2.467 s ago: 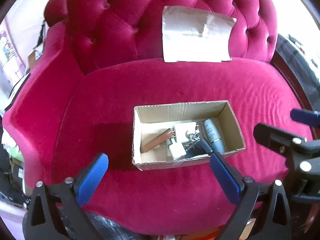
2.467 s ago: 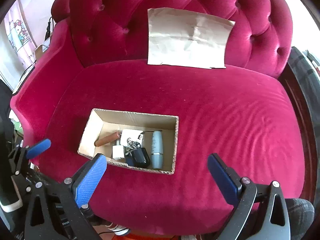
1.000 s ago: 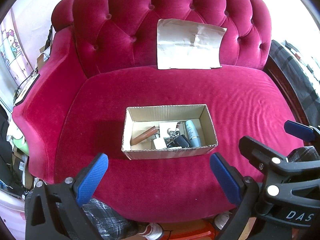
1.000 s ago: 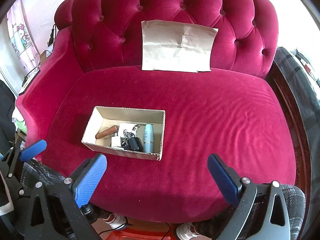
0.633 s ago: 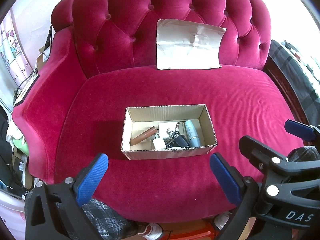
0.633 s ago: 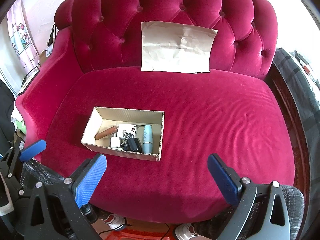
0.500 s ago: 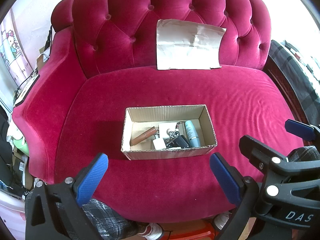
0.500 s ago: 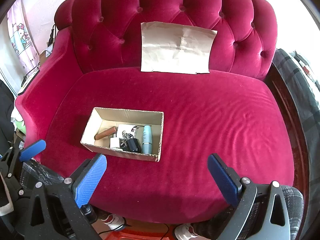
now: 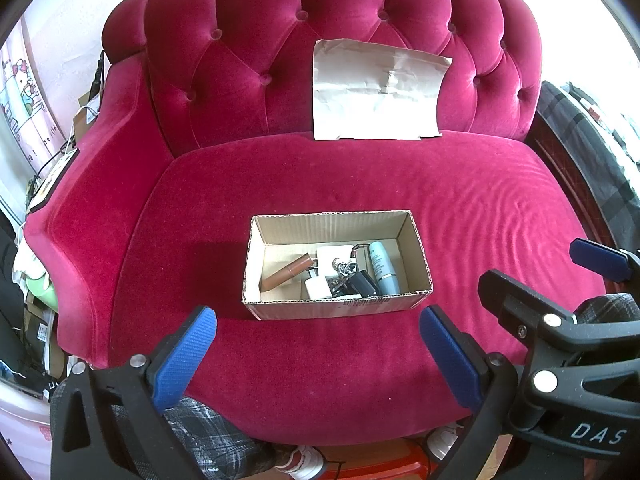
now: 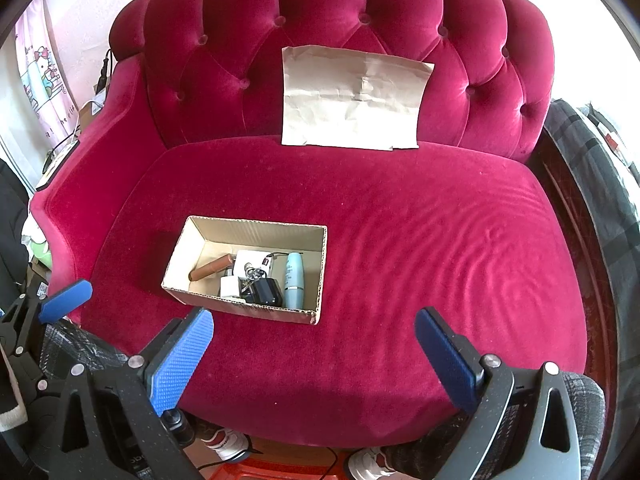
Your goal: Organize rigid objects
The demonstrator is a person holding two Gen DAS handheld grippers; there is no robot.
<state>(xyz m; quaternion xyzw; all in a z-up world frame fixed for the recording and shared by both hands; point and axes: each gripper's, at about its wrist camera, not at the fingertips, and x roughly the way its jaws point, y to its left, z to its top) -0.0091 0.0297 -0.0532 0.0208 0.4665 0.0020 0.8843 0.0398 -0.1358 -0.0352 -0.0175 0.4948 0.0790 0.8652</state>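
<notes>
Hovering over the sofa (image 9: pixel 400 184) front edge, both tongs wide open and empty.

The sofa seat carries the box (image 9: pixel 338 308), which holds a brown tube (image 9: pixel 286 273), a blue tube (image 9: pixel 383 268), a white charger (image 9: pixel 319 288) and black keys (image 9: pixel 362 282). A paper sheet (image 9: pixel 376 96) leans on the backrest. Since 2.5 s ago the left tongs (image 9: pixel 316 354) and right tongs (image 10: pixel 316 356) have backed away, so the box looks smaller; over the last second, nothing has shifted.
</notes>
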